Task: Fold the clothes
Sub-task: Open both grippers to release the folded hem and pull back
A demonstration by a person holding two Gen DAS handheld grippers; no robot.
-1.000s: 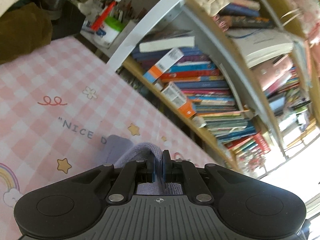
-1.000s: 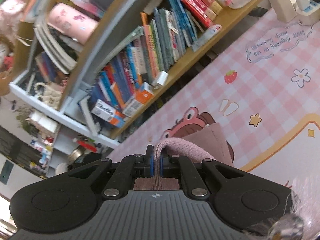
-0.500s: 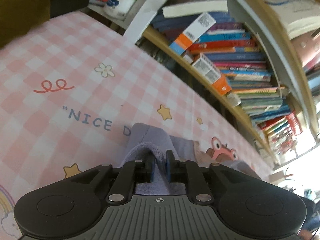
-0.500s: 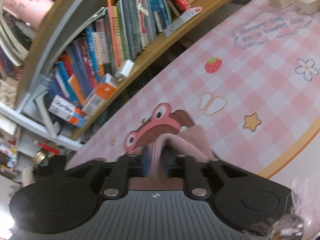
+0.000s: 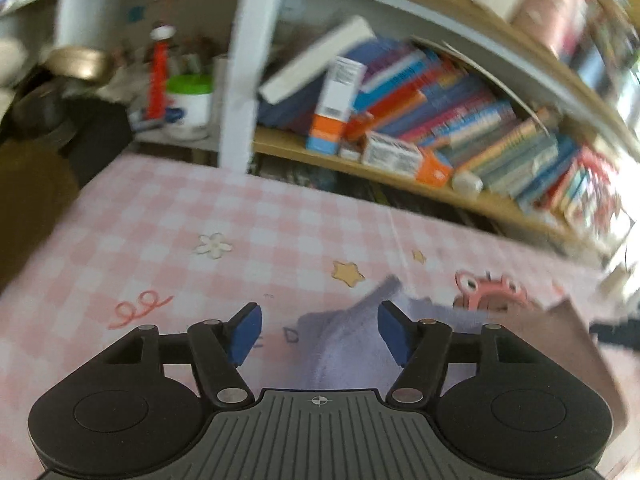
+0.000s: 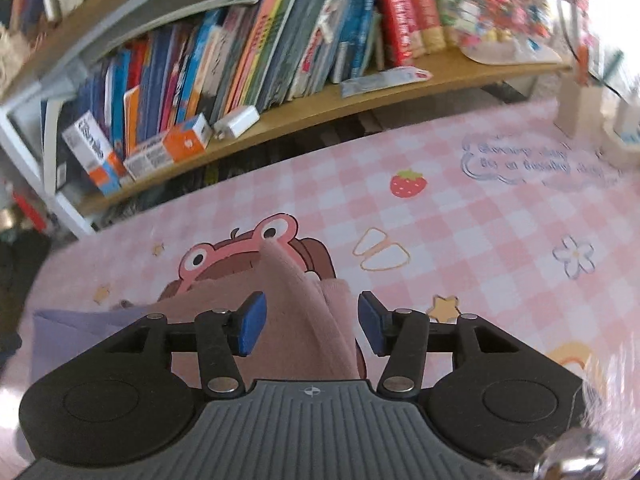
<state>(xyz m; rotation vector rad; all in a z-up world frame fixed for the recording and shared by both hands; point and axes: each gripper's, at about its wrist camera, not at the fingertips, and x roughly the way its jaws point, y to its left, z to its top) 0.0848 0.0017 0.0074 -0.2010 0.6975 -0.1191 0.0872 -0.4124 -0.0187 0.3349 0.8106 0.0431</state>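
**Caller:** Release on both sides; your left hand-held gripper (image 5: 319, 334) has just been spreading its jaws, and the lilac end of the garment (image 5: 340, 344) sits between the blue pads (image 5: 244, 334) with daylight either side; nothing pressing on it.

**Spotter:** Same on your right hand-held gripper (image 6: 308, 328); jaws have just been parting, and a ridge of the pink cloth (image 6: 296, 304) stands up between them, touching neither pad as far as I can see; released, then.

**Caller:** So where's the piece? Lying on the desk (image 6: 460, 216), on that pink checked mat, pink end over the frog cartoon (image 6: 240, 248), lilac end off to the left of it.

**Spotter:** I'd call this the close of one fold: you've laid the edge down and you're letting go; left view is blurred, so I can't judge how neat that edge lies.

**Caller:** Next, I reckon, you draw both grippers back clear without snagging that raised ridge; then press it flat or take fresh corners for another fold.

**Spotter:** Mind the ridge on the right; it looks likely to topple either way.
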